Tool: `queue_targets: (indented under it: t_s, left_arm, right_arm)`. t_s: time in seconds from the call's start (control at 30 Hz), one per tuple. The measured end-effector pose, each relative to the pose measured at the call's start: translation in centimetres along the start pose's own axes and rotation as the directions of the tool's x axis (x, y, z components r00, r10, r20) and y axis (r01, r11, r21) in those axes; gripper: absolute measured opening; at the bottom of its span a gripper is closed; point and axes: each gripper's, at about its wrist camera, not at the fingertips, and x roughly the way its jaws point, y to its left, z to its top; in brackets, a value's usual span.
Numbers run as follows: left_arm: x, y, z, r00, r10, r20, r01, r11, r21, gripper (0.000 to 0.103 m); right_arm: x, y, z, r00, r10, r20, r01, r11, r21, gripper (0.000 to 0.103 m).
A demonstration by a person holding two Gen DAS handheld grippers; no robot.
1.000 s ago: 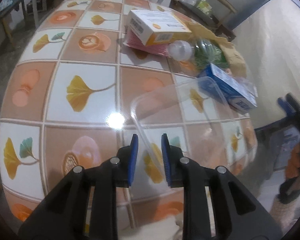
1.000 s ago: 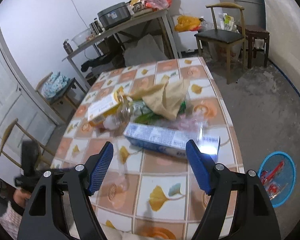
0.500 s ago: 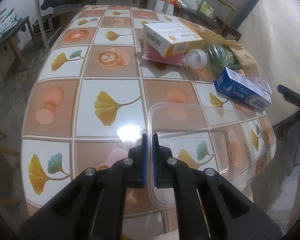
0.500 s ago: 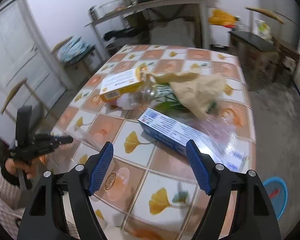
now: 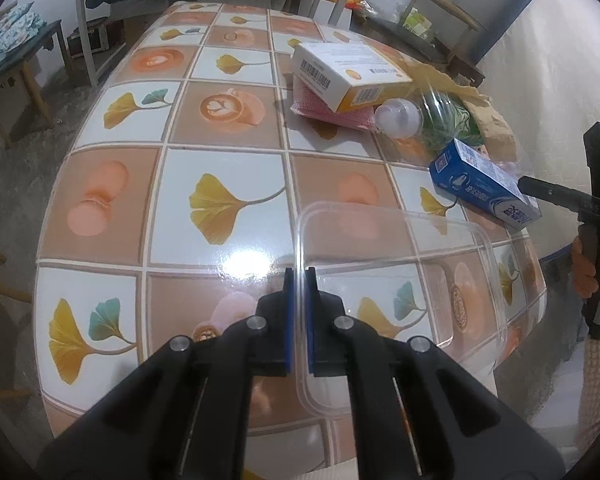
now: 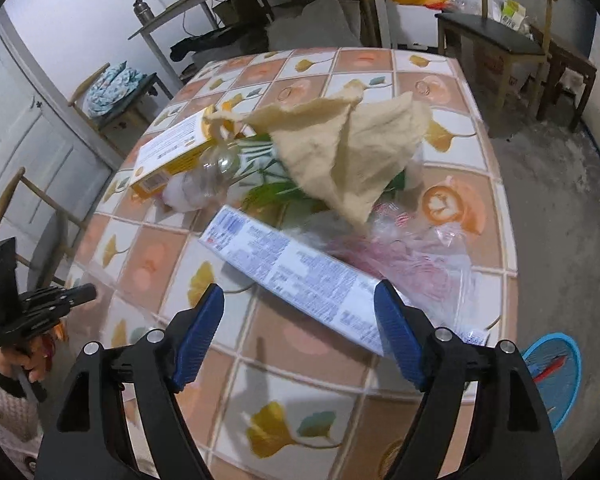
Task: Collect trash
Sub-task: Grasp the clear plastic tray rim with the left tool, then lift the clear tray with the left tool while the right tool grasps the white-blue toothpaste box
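Note:
My left gripper (image 5: 299, 280) is shut on the near rim of a clear plastic container (image 5: 400, 280) at the table's front right corner. Trash is piled further back: a blue-and-white carton (image 5: 484, 188), a yellow-and-white box (image 5: 348, 76), a clear bottle (image 5: 404, 118) and green leaves. In the right wrist view my right gripper (image 6: 298, 288) hangs just above the carton (image 6: 296, 276), jaws wide and still opening, pads touching nothing. A beige cloth (image 6: 352, 148) drapes over the pile, and crumpled pink-printed plastic film (image 6: 412, 256) lies beside the carton.
The tiled table (image 5: 220, 200) has bare surface on its left half. A blue bin (image 6: 556, 376) with some trash stands on the floor off the table's near right corner. A wooden chair (image 6: 496, 36) and a cluttered shelf table stand behind.
My left gripper closed onto the container's rim and has stayed shut on it. My right gripper dropped lower and came closer to the carton.

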Motion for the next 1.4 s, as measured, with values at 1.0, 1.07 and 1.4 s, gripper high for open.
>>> queue_targets:
  t_s: [1.0,1.07,1.4]
  left_arm:
    - [1.4,0.0,2.5,0.996,-0.081,0.032,0.080,0.996,0.036,0.004]
    - [1.4,-0.5,3.5,0.995,-0.085,0.057,0.081,0.994,0.072,0.004]
    - [-4.1,-1.7,3.9,0.968,-0.103,0.230,0.090,0.994,0.067,0.053]
  right_arm:
    - [0.9,3.3,-3.5,0.980,0.136,-0.145,-0.123,0.988,0.089,0.078]
    - [0.8,4.2,-4.4,0.979,0.142,-0.149,-0.131,0.988,0.085,0.078]
    - [0.0,5.3,-5.9,0.993,0.074,-0.091,-0.067,0.995,0.078,0.077]
